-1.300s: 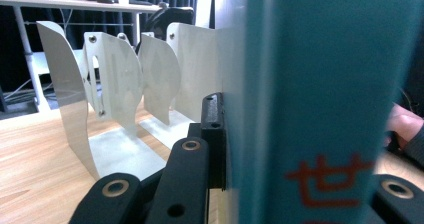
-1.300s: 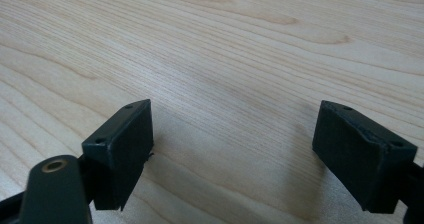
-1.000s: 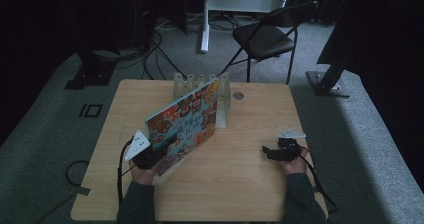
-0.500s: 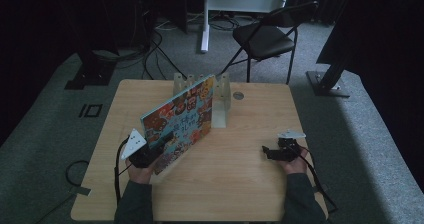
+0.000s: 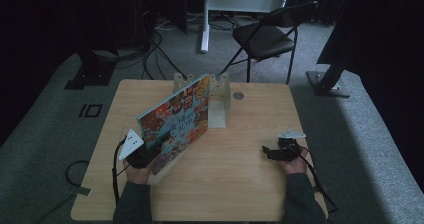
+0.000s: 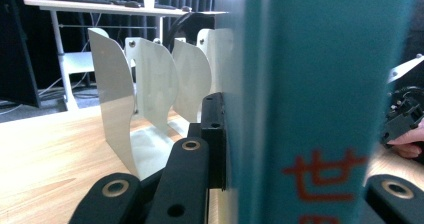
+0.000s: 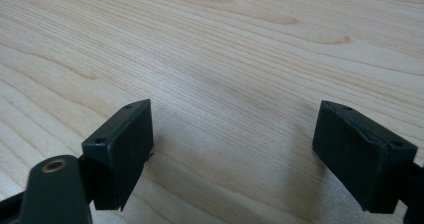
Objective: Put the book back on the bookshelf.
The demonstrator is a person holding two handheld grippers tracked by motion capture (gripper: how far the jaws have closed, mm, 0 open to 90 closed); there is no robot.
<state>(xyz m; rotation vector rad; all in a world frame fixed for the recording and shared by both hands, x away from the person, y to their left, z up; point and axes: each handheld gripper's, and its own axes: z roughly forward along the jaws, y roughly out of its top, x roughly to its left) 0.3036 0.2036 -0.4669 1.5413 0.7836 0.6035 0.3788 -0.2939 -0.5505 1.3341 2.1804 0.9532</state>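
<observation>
We counted two grippers, one book, one white divider rack and one table. Nearest to us, the left gripper (image 5: 150, 151) was clamped on the book (image 5: 177, 121), its jaws pressed against either face at the book's lower near corner. In the left gripper view the teal spine (image 6: 310, 104) stood upright between the jaws, with red characters low on it. The book stood on edge and leaned, running from that gripper away toward the rack (image 5: 217, 96) at the far side of the table (image 5: 240, 184); whether its far end touched the rack we could not tell. The right gripper (image 5: 270, 152) lay well apart from the book, on the side away from the left gripper, low over bare wood. Its jaws stood wide apart with nothing between them, as the right gripper view (image 7: 232, 154) showed. Beyond the book, the rack showed four curved white plates (image 6: 155, 79) in the left gripper view.
</observation>
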